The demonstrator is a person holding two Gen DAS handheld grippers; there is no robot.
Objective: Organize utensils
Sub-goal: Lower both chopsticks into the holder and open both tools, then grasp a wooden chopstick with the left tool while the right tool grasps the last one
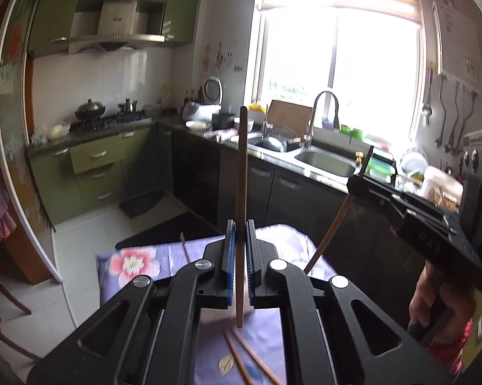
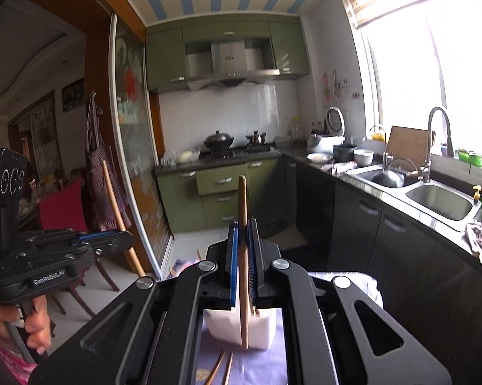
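While both rigs hang above the table (image 1: 176, 256), I see its cloth first: soft lilac fabric printed with a pink flower, slightly rumpled. Behind it runs the kitchen's dark counter (image 1: 330, 147) with a brushed-steel sink (image 1: 327, 160) and glossy green cabinets (image 1: 96, 160).

On the cloth, in my right view, stands a white holder (image 2: 260, 330), a smooth boxy tub with rounded corners; thin stick ends show at its rim.

My left gripper (image 1: 240, 256) is matte black plastic with ribbed blue pads, pressed tight on a chopstick (image 1: 241, 192), a slim brown wooden rod held nearly upright, its lower end clear of the cloth. My right gripper (image 2: 242, 256) likewise pinches a second chopstick (image 2: 243, 211), darker and worn near the pads, its lower end hanging in front of the holder.

Loose chopsticks (image 1: 247, 359) lie crossed on the cloth below the left gripper, thin, tan and blurred. Another stick (image 1: 184, 247) lies near the far edge.
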